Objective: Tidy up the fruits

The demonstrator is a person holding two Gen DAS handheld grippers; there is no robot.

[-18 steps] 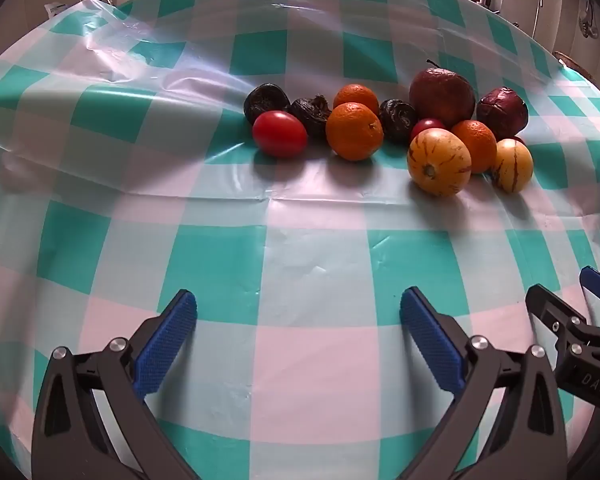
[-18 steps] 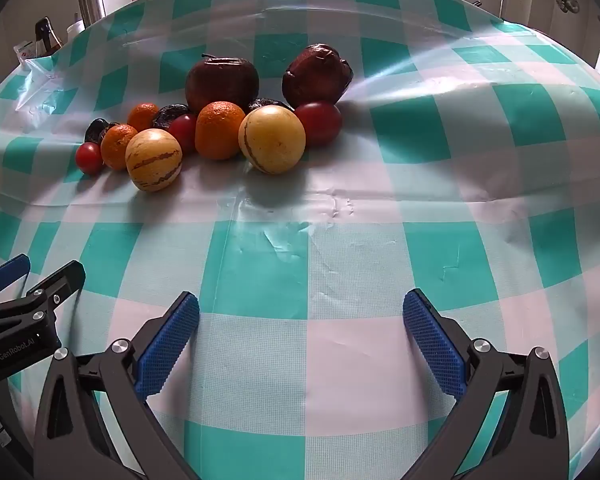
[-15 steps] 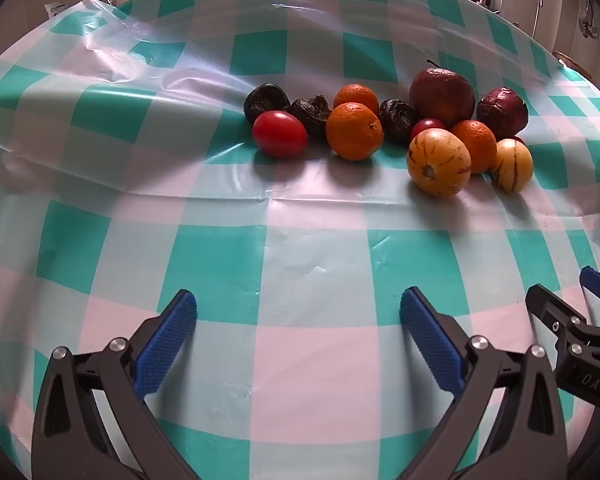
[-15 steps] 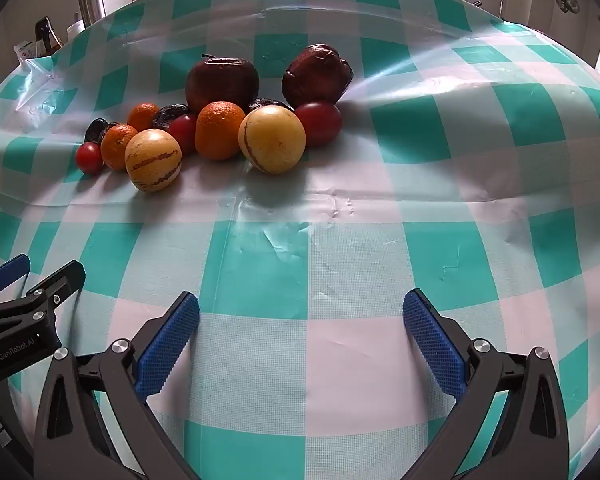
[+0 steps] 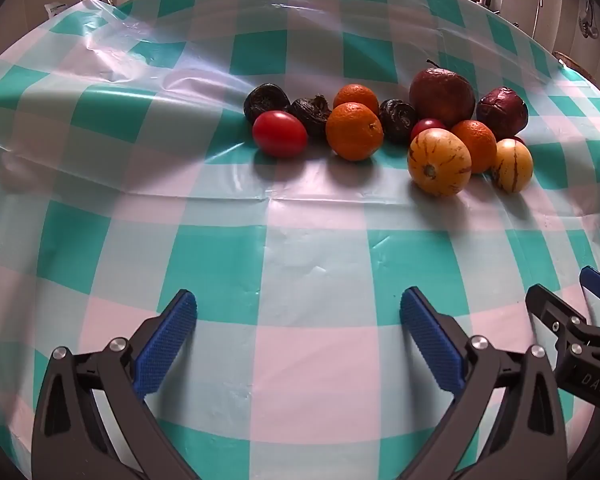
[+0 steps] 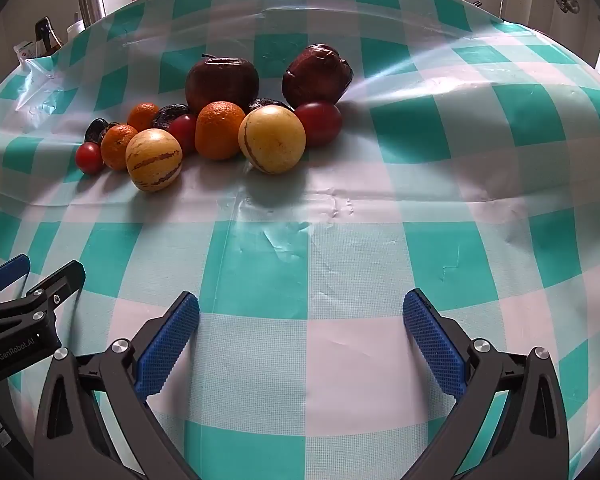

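1. Nothing has shifted since the earlier frames: both of my tongs sit where they were, and every fruit lies in the same spot.
2. My left tongs [image 5: 298, 332] stand wide open with nothing between the blue pads, low in the left wrist view above the checked tabletop [image 5: 312, 240]. My right tongs [image 6: 300, 332] are equally spread and empty in their own view.
3. All the fruit is bunched in one cluster in the upper middle of both views, well apart from either pair of tongs.
4. At the left end of that cluster in the left view lies a red tomato [image 5: 279, 133], touching a dark shrivelled fruit [image 5: 266, 100] behind it. I judge the tomato smooth, slippery and easily bruised, so I would close gently across its short middle.
5. An orange [image 5: 354, 131] just to its right looks firm with a grippy peel; taking it across its widest part should be safe.
6. Nearest me on the right side, the striped yellow melon [image 5: 439, 161] seems heavier and smooth-skinned, so it could roll.
7. Behind it the big red apple [image 5: 442, 93] looks wrinkled; I expect softness there.
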